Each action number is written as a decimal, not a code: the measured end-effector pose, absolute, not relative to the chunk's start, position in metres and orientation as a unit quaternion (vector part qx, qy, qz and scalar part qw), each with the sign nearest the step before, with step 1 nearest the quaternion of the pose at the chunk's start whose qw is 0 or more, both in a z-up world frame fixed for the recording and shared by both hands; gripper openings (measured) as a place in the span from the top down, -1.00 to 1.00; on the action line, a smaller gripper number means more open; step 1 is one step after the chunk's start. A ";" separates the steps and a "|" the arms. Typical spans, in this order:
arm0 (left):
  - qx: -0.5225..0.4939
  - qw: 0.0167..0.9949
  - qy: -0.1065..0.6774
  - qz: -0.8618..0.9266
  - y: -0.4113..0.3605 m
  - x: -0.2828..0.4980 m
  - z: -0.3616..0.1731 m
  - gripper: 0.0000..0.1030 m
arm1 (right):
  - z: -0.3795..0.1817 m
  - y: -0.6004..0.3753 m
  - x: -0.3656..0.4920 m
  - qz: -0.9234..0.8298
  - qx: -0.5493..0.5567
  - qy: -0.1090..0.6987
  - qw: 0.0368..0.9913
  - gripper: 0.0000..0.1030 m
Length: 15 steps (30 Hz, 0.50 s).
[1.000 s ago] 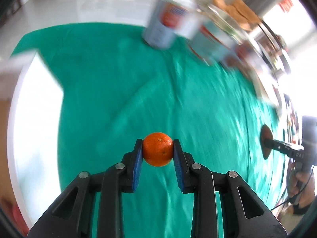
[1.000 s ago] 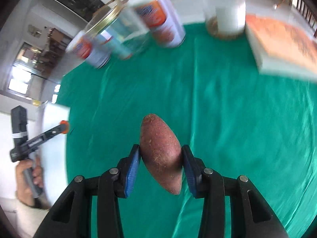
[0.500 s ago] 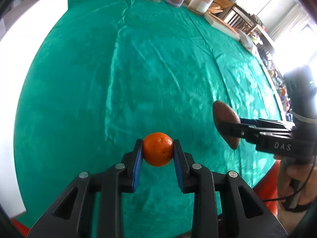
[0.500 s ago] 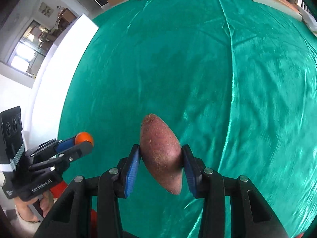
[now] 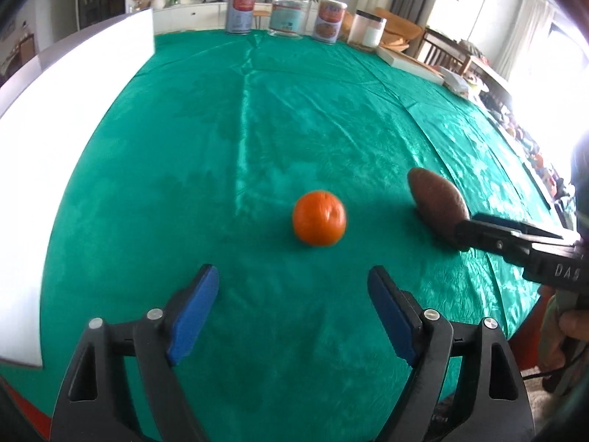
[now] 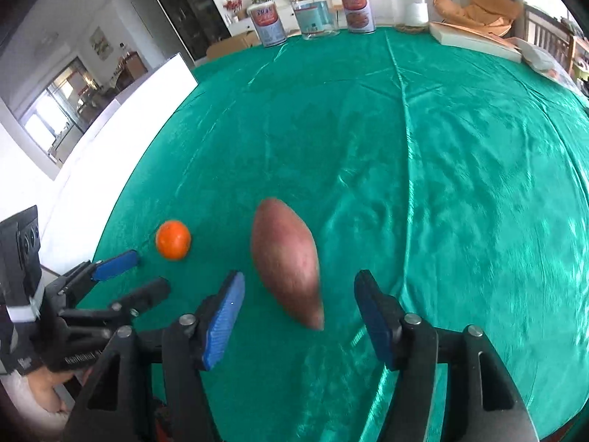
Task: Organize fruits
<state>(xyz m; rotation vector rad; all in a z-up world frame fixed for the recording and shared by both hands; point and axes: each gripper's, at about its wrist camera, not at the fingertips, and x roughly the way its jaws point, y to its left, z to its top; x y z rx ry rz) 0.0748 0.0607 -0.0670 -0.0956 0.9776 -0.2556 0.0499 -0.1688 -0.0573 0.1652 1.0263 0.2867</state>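
Where the green cloth [image 5: 257, 118] covers the table, a white board [image 5: 55, 118] lies along its left edge and a row of containers stands at the far edge: a tin can [image 5: 241, 10], a clear glass jar [image 5: 289, 17] with a pale blue label, contents not discernible, a second tin can [image 5: 330, 21], and a white-filled jar [image 5: 367, 29] with a dark lid. Beside these lies a flat book [image 6: 475, 41], seen more fully in the right wrist view. Nearer the viewer, the sweet potato [image 6: 287, 261] rests on the cloth, pointing away, between but apart from the spread jaws of the right gripper [image 6: 298, 316]. To its left the orange [image 5: 319, 217] sits on the cloth, just ahead of the left gripper [image 5: 294, 309], whose jaws stand wide and empty. Only the left wrist view shows the sweet potato side-on, partly hidden by the right gripper's finger; only the right wrist view shows both fruits whole together.
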 end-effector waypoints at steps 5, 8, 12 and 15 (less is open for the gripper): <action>-0.056 0.858 0.487 -0.151 0.060 0.092 -0.056 -0.64 | -0.073 -0.163 0.056 0.152 0.087 0.502 0.847 -0.22; -0.042 0.837 0.516 -0.177 0.049 0.109 -0.055 -0.62 | -0.064 -0.162 0.075 0.160 0.062 0.516 0.839 -0.22; -0.039 0.808 0.558 -0.186 0.045 0.127 -0.056 -0.48 | -0.055 -0.149 0.108 0.179 0.014 0.574 0.799 -0.22; -0.024 0.796 0.577 -0.179 0.039 0.140 -0.056 -0.27 | -0.056 -0.141 0.135 0.194 0.009 0.616 0.764 -0.22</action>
